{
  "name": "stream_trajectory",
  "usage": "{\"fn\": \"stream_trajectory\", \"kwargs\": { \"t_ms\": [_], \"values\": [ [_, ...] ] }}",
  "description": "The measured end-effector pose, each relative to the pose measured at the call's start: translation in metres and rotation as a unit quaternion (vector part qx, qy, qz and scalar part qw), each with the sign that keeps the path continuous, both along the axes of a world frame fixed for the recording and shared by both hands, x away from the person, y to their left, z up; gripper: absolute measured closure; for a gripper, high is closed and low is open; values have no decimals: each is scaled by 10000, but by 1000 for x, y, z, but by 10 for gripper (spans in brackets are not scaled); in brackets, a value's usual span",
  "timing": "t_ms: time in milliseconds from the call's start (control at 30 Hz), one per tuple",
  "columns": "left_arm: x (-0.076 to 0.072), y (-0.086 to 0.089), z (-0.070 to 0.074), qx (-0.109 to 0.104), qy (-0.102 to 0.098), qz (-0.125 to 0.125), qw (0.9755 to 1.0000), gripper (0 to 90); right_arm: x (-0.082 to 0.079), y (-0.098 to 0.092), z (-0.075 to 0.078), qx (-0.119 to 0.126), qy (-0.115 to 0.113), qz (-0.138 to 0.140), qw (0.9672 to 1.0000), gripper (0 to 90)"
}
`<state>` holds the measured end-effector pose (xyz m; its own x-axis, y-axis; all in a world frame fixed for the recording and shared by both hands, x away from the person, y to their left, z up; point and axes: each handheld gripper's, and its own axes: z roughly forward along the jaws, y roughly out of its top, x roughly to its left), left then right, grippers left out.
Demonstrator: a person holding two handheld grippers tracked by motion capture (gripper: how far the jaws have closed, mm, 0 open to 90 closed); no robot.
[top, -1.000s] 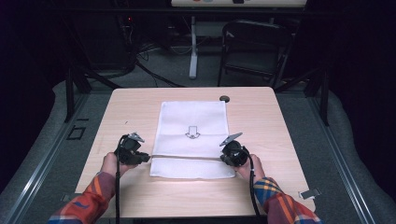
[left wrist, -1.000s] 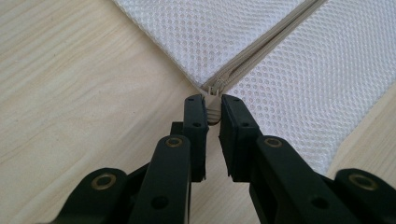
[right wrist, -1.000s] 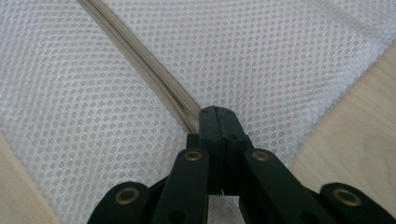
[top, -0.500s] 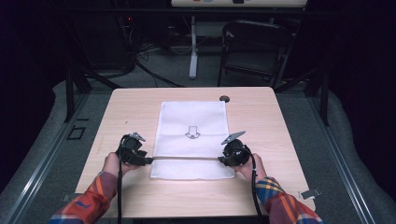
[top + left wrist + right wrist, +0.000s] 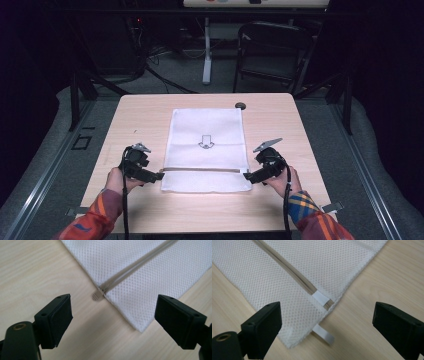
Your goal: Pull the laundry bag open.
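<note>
High view: wooden table [image 5: 150, 107], dark room.

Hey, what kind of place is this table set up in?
Likely a lab or recording studio: a wooden table holding a white mesh bag, loose cables on the floor, dark surroundings.

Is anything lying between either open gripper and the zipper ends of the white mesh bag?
Nothing visible. The left gripper looks straight at the zipper pull of the mesh bag over bare table; the right gripper faces the zipper's other end, unobstructed.
</note>
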<state>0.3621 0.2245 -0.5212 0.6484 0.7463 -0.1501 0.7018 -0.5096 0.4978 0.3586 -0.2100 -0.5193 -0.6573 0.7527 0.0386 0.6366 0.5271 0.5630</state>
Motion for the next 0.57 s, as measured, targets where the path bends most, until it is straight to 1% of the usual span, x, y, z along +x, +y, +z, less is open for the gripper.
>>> {"fn": "stream_trajectory", "kwargs": {
  "t_ms": [33, 100, 133, 167, 267, 400, 467, 533, 567],
  "values": [
    [-2, 0, -1, 1, 53, 26, 10000, 130, -3, -2, 1, -27, 1, -11, 10000, 75],
    [-7, 2, -1, -6, 102, -5, 9999, 114, -10, -8, 2, -45, -26, -67, 10000, 67],
    [-9, 2, -1, 18, 123, -23, 9999, 114, -14, -11, 3, -89, -6, -61, 9999, 59],
    [-11, 2, -2, 17, 145, 0, 9999, 109, -17, -13, 3, -100, -17, -111, 9999, 53],
    [-16, 1, -3, 74, 218, -61, 9997, 97, -27, -23, 5, -118, -31, -159, 9998, 38],
    [-20, 0, -4, 98, 253, -124, 9996, 79, -39, -35, 5, -138, -78, -220, 9996, 27],
    [-19, 0, -5, 114, 256, -129, 9995, 72, -43, -40, 4, -225, -51, -195, 9995, 21],
    [-19, 1, -5, 117, 243, -127, 9996, 69, -46, -43, 2, -319, -54, -227, 9992, 15],
    [-18, 1, -5, 155, 247, -156, 9995, 68, -46, -44, 2, -412, -63, -203, 9989, 14]
  ]
}}
